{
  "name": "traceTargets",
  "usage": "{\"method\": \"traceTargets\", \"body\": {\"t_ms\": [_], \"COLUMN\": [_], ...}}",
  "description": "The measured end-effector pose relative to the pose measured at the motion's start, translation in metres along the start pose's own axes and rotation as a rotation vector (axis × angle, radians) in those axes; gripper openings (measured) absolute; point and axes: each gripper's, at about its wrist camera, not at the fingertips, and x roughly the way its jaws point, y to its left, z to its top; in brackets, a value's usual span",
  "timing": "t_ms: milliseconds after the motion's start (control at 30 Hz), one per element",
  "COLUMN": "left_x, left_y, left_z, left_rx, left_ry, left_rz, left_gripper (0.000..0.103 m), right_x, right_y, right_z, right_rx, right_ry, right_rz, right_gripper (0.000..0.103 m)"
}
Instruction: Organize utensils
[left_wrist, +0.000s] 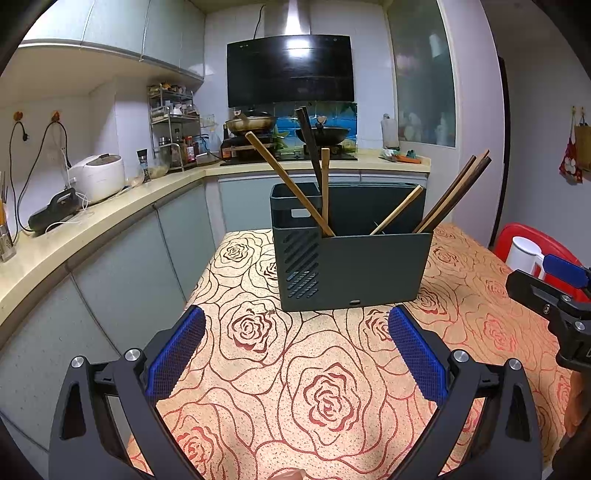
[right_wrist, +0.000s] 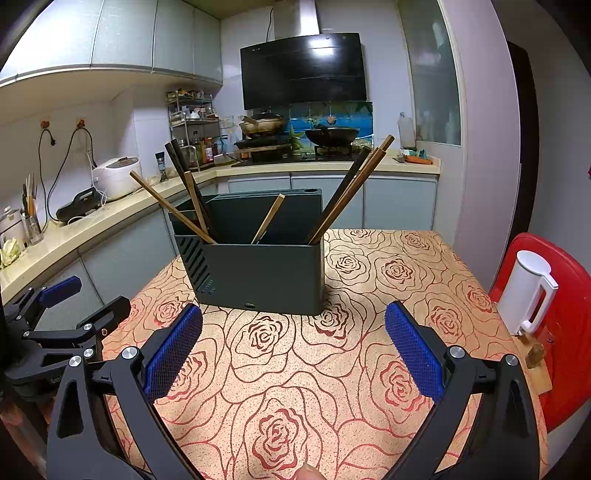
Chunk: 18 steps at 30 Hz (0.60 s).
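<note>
Between the blue pads of the left gripper (left_wrist: 296, 354) only the rose-patterned tablecloth (left_wrist: 321, 402) is seen; the fingers are spread wide and nothing is held, and the same holds for the right gripper (right_wrist: 293, 350), whose pads are likewise parted over bare cloth. Both tools are held low and level above the table, pointed at the dark utensil holder (left_wrist: 354, 266), which is judged to be a ready stance from which either side can be reached. The holder stands upright on the cloth, straight ahead of both grippers and apart from them, slightly to the right of centre for the left one and slightly to the left for the right one. Chopsticks are leaned loosely inside it: a light wooden set (left_wrist: 291, 184) at the left end, a single one (left_wrist: 397, 216) near the middle, and a dark set (left_wrist: 456, 192) fanned out at the right end, their tips resting against the rim, so the sorting is judged unfinished. A white kettle (right_wrist: 528, 291) is set on a red stool at the table's right edge, well clear of the holder.
</note>
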Motion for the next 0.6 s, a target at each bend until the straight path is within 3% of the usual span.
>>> {"method": "traceTargets", "body": {"t_ms": [600], "left_x": [-0.0006], "left_y": [-0.0002], "left_z": [-0.0001], "left_rx": [-0.001], "left_ry": [0.001], "left_rz": [-0.001], "left_gripper": [0.096], "right_x": [0.0021], "right_y": [0.0028], "right_z": [-0.0016], "right_rx": [0.001], "right_ry": [0.005], "right_rz": [0.002], "right_gripper": [0.096]}}
